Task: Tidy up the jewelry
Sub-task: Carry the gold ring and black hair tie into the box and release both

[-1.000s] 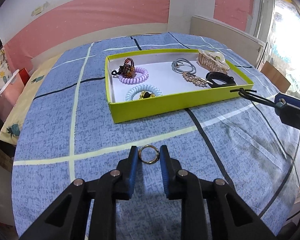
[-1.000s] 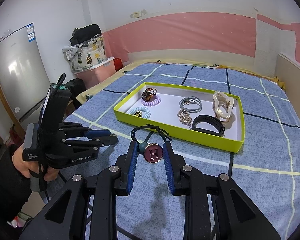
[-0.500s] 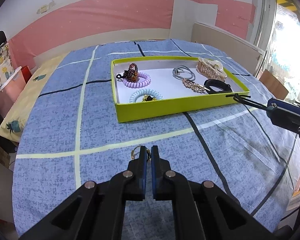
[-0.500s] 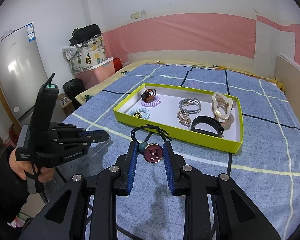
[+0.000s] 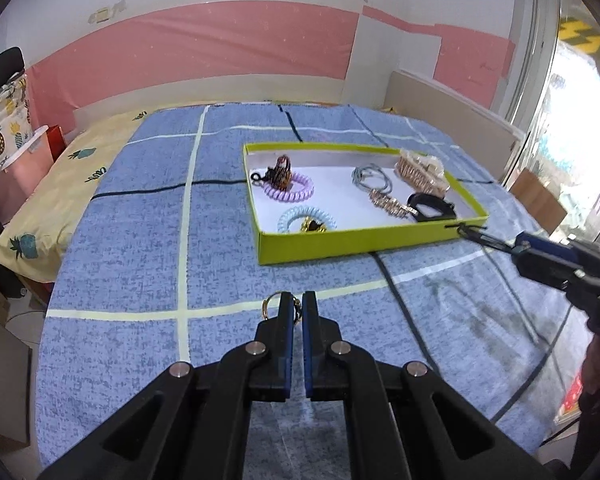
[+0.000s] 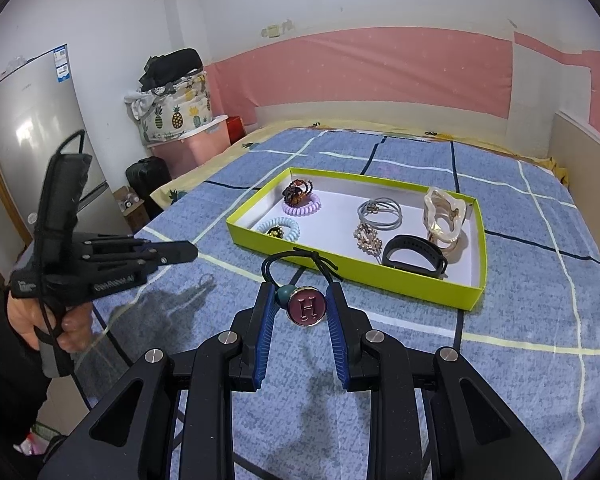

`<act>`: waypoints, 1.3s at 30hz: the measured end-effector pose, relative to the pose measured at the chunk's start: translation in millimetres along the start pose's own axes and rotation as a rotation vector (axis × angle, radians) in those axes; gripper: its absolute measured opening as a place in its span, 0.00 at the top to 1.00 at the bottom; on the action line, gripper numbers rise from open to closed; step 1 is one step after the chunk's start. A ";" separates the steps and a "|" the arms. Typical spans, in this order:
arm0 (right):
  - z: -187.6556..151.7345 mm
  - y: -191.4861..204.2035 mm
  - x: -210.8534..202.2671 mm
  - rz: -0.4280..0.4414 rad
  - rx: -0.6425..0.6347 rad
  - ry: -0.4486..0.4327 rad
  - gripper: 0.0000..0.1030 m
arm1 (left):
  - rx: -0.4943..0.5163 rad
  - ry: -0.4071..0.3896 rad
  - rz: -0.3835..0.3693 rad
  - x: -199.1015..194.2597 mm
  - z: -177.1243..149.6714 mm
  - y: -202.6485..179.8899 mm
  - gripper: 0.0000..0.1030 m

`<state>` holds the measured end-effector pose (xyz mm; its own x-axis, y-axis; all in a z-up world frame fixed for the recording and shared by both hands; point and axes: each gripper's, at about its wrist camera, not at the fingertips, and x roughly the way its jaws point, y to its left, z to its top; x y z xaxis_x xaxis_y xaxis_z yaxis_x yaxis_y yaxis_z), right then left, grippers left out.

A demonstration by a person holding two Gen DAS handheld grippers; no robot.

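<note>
A lime-green tray (image 5: 360, 236) (image 6: 340, 258) lies on the blue bed cover and holds hair ties, a cream claw clip (image 6: 444, 216), a black band (image 6: 414, 256) and a gold clip. My left gripper (image 5: 298, 300) is shut on a small gold ring (image 5: 269, 307), lifted above the cover in front of the tray. My right gripper (image 6: 302, 300) is shut on a black hair tie with a round "H" charm (image 6: 306, 306), held near the tray's front wall. The right gripper also shows in the left wrist view (image 5: 540, 252).
The bed's blue checked cover (image 5: 140, 240) spreads around the tray. A beige headboard (image 6: 580, 148) stands at the right. A fridge (image 6: 32, 128), a pink bin and a pineapple-print bag (image 6: 172, 116) stand beyond the left edge.
My left gripper closed on the gold ring and lifted it off the cover. My right gripper kept hold of the hair tie and barely moved.
</note>
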<state>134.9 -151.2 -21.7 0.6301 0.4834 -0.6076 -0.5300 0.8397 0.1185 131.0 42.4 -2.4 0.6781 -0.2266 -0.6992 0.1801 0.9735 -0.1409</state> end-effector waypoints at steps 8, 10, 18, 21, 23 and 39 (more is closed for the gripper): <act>4.9 -2.2 -1.6 -0.006 0.001 -0.013 0.74 | -0.035 -0.051 -0.077 -22.2 17.6 3.1 0.96; 8.2 -3.7 -1.7 -0.010 -0.001 -0.019 0.74 | -0.028 -0.062 -0.079 -24.9 22.7 0.0 0.96; 29.7 -21.0 6.8 -0.027 0.013 -0.038 0.74 | 0.050 -0.084 -0.066 -14.6 49.9 -22.3 0.96; 37.6 -31.6 14.8 -0.042 0.027 -0.035 0.74 | 0.066 -0.083 -0.066 -4.6 60.5 -26.9 0.96; 41.8 -40.2 21.8 -0.045 0.043 -0.028 0.74 | 0.076 -0.079 -0.055 2.8 66.0 -29.0 0.96; 58.0 -73.5 100.1 -0.086 0.073 0.105 0.74 | 0.137 0.046 -0.027 92.6 86.9 -36.9 0.96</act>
<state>269.9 -150.2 -45.6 0.6064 0.3839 -0.6964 -0.4319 0.8943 0.1169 249.0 -17.1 -1.1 0.6388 -0.2479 -0.7283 0.2957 0.9531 -0.0651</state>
